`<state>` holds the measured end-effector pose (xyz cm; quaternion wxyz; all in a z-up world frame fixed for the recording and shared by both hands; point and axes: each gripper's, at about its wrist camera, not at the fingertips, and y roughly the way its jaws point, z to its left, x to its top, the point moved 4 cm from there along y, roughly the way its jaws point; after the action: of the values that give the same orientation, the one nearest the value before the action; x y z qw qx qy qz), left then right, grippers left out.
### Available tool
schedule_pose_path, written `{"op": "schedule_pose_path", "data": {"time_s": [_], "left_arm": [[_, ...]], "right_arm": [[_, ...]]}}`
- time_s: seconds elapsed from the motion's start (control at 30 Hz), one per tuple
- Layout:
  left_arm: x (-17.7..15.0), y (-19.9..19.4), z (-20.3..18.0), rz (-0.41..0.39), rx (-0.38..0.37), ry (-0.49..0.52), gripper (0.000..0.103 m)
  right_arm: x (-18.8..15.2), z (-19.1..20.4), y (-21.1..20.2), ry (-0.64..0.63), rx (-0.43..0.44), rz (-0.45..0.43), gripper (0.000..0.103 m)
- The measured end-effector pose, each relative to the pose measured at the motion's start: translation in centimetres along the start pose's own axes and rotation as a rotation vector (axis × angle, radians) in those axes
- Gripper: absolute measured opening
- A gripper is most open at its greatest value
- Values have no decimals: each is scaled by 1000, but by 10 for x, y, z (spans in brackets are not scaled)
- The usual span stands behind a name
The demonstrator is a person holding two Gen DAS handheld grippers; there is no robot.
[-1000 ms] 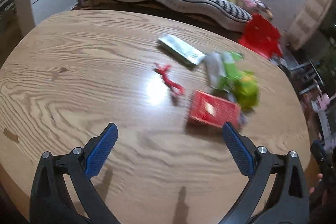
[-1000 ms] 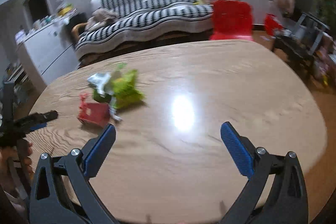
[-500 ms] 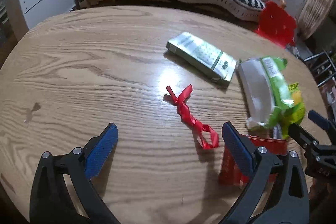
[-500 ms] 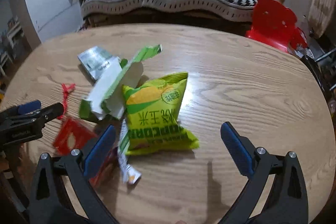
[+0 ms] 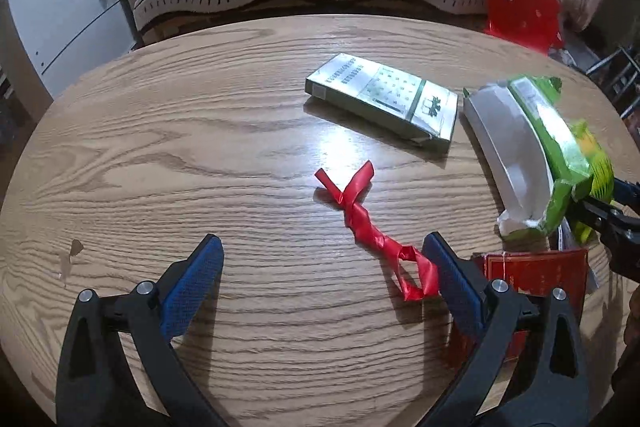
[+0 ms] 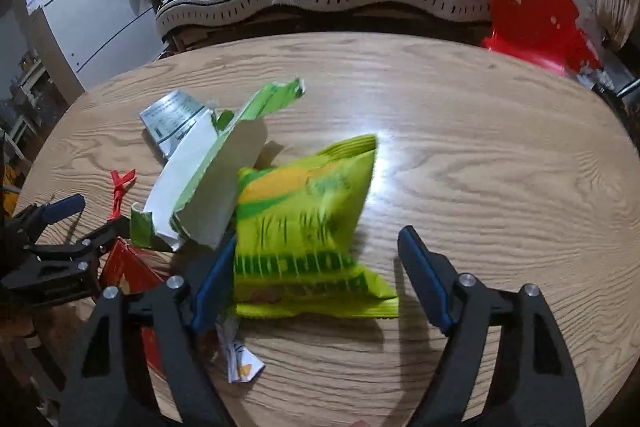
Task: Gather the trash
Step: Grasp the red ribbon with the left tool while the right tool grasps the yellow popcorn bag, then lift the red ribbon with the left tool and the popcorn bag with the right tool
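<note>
Left wrist view: left gripper (image 5: 320, 275) spread wide, empty, low over table (image 5: 180, 147); red ribbon (image 5: 372, 231) reaches its right pad. Right wrist view: right gripper (image 6: 316, 267) jaws just closing around popcorn bag (image 6: 304, 227), not yet pinching.

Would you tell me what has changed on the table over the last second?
Both grippers came down toward the trash. The right gripper now straddles the popcorn bag; its jaws have just been closing, one pad at the bag's edge, the other still clear. The left gripper is open over the red ribbon. The ribbon, flat box and green carton lie as before.
</note>
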<state>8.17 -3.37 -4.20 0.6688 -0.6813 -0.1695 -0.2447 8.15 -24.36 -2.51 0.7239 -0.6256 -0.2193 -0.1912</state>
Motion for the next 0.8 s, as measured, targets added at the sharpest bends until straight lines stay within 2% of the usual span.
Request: {"op": "schedule_pose_path", "data": {"time_s": [0.13, 0.23, 0.27, 0.3, 0.33, 0.4, 0.53, 0.67, 0.8], "left_arm": [[-1, -1, -1, -1, -5, 5, 96], [-3, -3, -2, -7, -8, 14, 96], [-3, -5, -3, -17, -18, 27, 84], [-3, -9, -6, -35, -24, 46, 67], [-2, -13, -8, -44, -27, 56, 11], [-3, -15, -6, -29, -56, 24, 12], [-4, -24, -8, -61, -78, 24, 12], [-6, -29, -7, -67, -100, 17, 12], [-4, -30, -6, -59, -123, 11, 12]], "right_arm": [[1, 5, 1, 0, -8, -7, 74], [-2, 6, 1, 24, 17, -8, 66], [-2, 5, 0, 29, 21, -11, 65], [-3, 5, -1, 32, 25, -18, 63], [-2, 5, -3, 37, 31, -27, 60], [-3, 3, -10, 52, 26, -52, 56], [1, -2, -23, 83, 11, -94, 54], [1, -10, -27, 154, 79, -98, 54], [-1, -11, -27, 133, 62, -98, 54]]}}
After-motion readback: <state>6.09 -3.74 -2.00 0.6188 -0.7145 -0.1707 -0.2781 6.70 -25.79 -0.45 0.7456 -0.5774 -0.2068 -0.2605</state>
